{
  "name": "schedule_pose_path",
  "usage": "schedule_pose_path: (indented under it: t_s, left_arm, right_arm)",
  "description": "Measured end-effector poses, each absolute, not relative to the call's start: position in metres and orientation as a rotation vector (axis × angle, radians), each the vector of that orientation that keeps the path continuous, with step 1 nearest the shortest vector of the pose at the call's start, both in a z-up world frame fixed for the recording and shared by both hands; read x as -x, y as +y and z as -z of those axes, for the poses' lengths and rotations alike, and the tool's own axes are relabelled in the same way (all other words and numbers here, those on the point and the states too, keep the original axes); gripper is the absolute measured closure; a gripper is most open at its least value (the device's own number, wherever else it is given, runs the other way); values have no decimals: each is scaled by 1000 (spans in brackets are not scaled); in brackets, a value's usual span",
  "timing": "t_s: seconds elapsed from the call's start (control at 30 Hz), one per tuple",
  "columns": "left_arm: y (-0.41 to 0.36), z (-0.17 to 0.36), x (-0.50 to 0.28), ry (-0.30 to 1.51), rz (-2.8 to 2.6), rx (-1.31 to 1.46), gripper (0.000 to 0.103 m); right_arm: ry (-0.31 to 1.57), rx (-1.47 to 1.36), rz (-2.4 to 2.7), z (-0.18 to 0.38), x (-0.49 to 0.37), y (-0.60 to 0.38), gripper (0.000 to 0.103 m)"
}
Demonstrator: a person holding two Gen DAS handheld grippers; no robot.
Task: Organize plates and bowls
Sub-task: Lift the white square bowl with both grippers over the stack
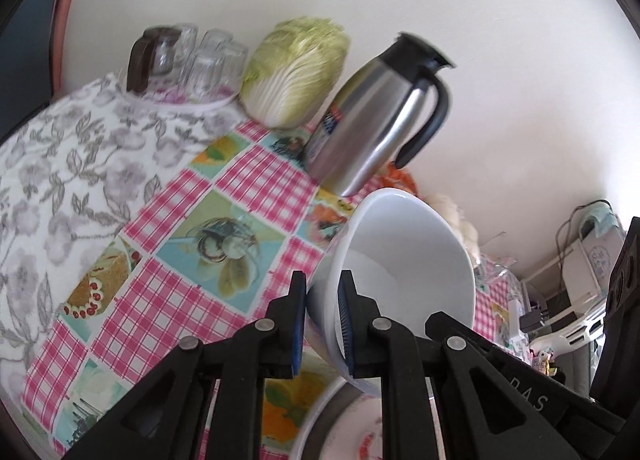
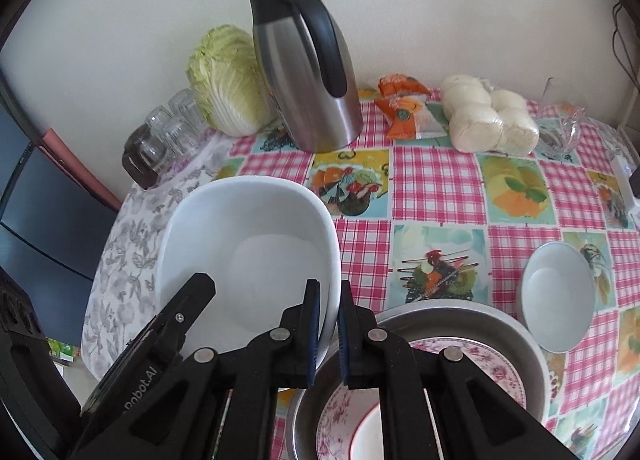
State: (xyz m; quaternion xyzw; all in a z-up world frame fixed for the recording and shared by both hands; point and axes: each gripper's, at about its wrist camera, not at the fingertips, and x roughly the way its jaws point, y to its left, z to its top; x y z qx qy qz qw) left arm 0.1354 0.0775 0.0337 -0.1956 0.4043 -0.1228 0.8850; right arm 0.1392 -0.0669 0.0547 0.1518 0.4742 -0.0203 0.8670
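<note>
A large white bowl (image 1: 400, 260) is held in the air, tilted, by both grippers on opposite rims. My left gripper (image 1: 323, 300) is shut on its rim, one finger inside and one outside. My right gripper (image 2: 329, 314) is shut on the other rim of the same bowl (image 2: 248, 244). Below sits a metal basin (image 2: 460, 318) holding a pink floral plate (image 2: 496, 370) and another plate. The basin's edge also shows in the left wrist view (image 1: 316, 420). A small white bowl (image 2: 558, 296) stands on the table to the right of the basin.
A steel thermos jug (image 2: 308, 76) (image 1: 372, 112), a napa cabbage (image 2: 228, 80) (image 1: 296, 72), upturned glasses (image 2: 168, 132) (image 1: 192, 60), orange snack packs (image 2: 408, 108) and bagged buns (image 2: 488, 120) line the back wall. The checked tablecloth (image 2: 440, 180) covers the table; a floral cloth (image 1: 60, 164) lies left.
</note>
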Motion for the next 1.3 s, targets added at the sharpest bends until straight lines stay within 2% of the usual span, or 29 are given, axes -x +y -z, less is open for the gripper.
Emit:
schedule_pose_path:
  t_s: [0.37,0.73,1.3]
  left_arm:
    - [44,-84,-93,749,306,319,87]
    - [15,-107,-53,685,381,250,87]
    - [-18,-99,-30,729,444,176,87]
  right_arm:
    - [872,-398,20,-93,-88,-98,94]
    - [759,-438,34,-113,-37,-133,94]
    - [702,-557,57,-82,7,-167,94]
